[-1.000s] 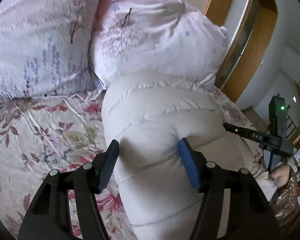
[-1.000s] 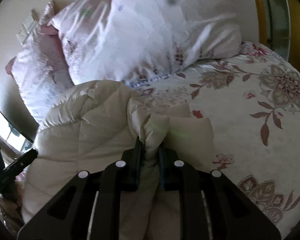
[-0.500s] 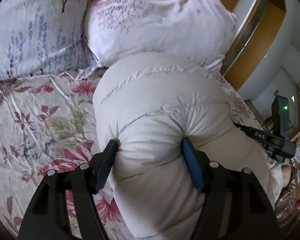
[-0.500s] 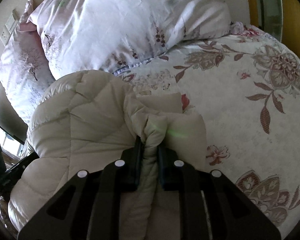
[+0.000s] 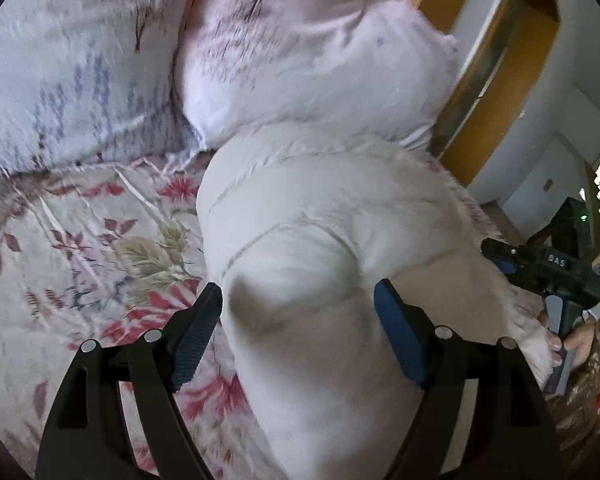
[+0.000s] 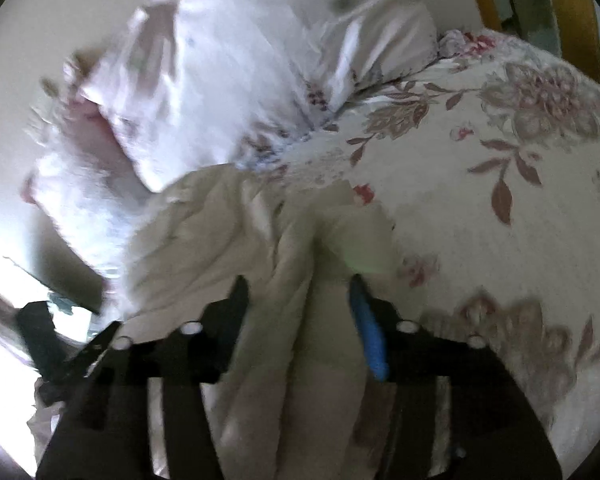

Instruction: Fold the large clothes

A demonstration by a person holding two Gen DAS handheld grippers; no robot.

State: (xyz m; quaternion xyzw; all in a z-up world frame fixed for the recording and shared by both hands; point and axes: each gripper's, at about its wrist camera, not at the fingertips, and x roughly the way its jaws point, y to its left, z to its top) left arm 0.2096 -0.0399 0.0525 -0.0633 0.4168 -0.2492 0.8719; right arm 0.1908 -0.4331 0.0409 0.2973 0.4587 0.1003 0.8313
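Our left tongs (image 5: 298,312) are spreading, both pads wide apart, with a puffy bulge of the cream padded coat (image 5: 324,216) sitting between them. The dark left pad stands just clear of the fabric; the blue right pad is close against the bulge, and we cannot tell for sure whether it still touches. The coat's quilted seams run across it above the tongs, and it lies bundled on the bed.

Our right tongs (image 6: 296,300) are also spreading, the black finger on one side and the blue pad on the other, with a crumpled fold of the same coat (image 6: 228,224) lying between them. That view is smeared with blur, yet gaps show on both sides of the fold, so nothing is pinched there.

In the left wrist view we see the right-hand tool (image 5: 548,268) at the far right edge, black with a small green light, and the hand (image 5: 572,340) holding its grip below.

Outward from the coat, the flowered bedspread (image 5: 80,248) covers the bed, with red and green leaves on one side and large dusky blooms on the other. Two pillows lie at the head: a pale blue-printed pillow (image 5: 60,80) and a pink-white pillow (image 5: 308,52) that the coat's far end presses against. Beyond them stands a yellow wooden frame (image 5: 496,76).
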